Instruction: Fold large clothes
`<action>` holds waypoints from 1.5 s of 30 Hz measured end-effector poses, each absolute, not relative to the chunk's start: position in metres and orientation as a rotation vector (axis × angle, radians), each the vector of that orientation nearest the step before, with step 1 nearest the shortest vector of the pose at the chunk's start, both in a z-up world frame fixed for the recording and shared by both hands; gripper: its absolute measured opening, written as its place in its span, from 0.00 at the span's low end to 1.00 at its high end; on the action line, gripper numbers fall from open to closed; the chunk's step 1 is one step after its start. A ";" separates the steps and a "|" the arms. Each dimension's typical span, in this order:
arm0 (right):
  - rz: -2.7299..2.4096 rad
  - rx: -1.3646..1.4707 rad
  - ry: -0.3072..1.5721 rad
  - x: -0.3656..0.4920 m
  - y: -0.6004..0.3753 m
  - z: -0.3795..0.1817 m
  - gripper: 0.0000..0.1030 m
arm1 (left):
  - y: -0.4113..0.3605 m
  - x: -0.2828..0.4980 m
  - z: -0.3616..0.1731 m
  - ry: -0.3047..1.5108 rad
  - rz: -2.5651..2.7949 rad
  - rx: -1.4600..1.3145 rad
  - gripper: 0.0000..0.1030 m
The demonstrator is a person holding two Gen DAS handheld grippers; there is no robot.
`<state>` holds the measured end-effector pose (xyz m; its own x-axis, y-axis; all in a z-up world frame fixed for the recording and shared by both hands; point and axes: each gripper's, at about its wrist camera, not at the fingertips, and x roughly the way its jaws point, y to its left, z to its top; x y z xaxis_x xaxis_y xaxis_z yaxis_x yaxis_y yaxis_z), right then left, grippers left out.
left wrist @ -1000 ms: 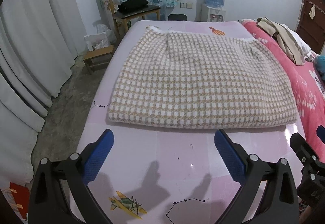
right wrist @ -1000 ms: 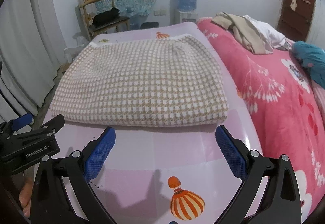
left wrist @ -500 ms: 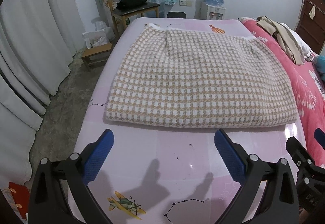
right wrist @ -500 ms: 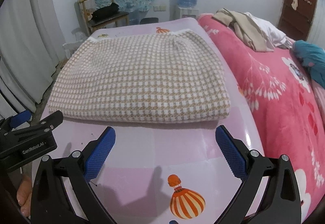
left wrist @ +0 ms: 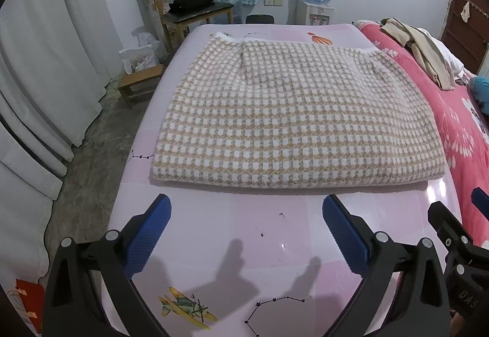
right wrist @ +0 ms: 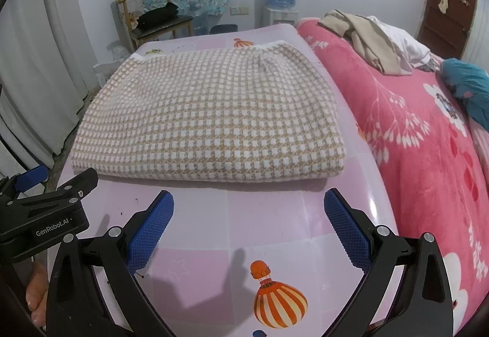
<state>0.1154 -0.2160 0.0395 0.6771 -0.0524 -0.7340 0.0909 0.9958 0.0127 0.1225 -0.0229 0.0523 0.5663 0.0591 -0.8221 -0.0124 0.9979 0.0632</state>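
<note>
Sweater (left wrist: 293,120) sits folded mid-frame on the pink table (left wrist: 244,233); looks thick, soft, floppy, so grab its 2 near corners. Left gripper (left wrist: 246,225) and right gripper (right wrist: 249,222) both gape wide, holding nothing.

Dim, bluish indoor light from above; tong shadows fall on counter (left wrist: 214,214); small glare spots; fisheye bending, dark corners.

Both views have moved a little closer to the sweater (left wrist: 293,113), and the left gripper (left wrist: 246,216) has slid slightly left.
</note>
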 end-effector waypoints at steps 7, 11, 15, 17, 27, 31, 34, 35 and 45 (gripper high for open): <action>-0.083 0.047 0.823 0.115 -0.215 0.039 0.92 | -0.023 0.122 0.052 0.970 0.042 0.051 0.95; -0.083 0.047 0.822 0.114 -0.216 0.040 0.92 | -0.023 0.122 0.052 0.969 0.041 0.051 0.95; -0.086 0.046 0.823 0.114 -0.216 0.040 0.92 | -0.023 0.122 0.052 0.971 0.039 0.047 0.95; -0.087 0.045 0.823 0.114 -0.215 0.041 0.92 | -0.023 0.122 0.052 0.971 0.039 0.048 0.95; -0.093 0.050 0.815 0.114 -0.216 0.044 0.92 | -0.021 0.122 0.051 0.973 0.036 0.043 0.95; -0.092 0.051 0.813 0.114 -0.216 0.044 0.92 | -0.022 0.122 0.051 0.974 0.035 0.042 0.95; -0.091 0.052 0.815 0.114 -0.217 0.044 0.92 | -0.021 0.121 0.051 0.978 0.034 0.041 0.95; -0.091 0.053 0.815 0.114 -0.217 0.044 0.92 | -0.020 0.121 0.051 0.978 0.034 0.041 0.95; -0.092 0.051 0.814 0.114 -0.216 0.044 0.92 | -0.021 0.121 0.052 0.978 0.033 0.043 0.95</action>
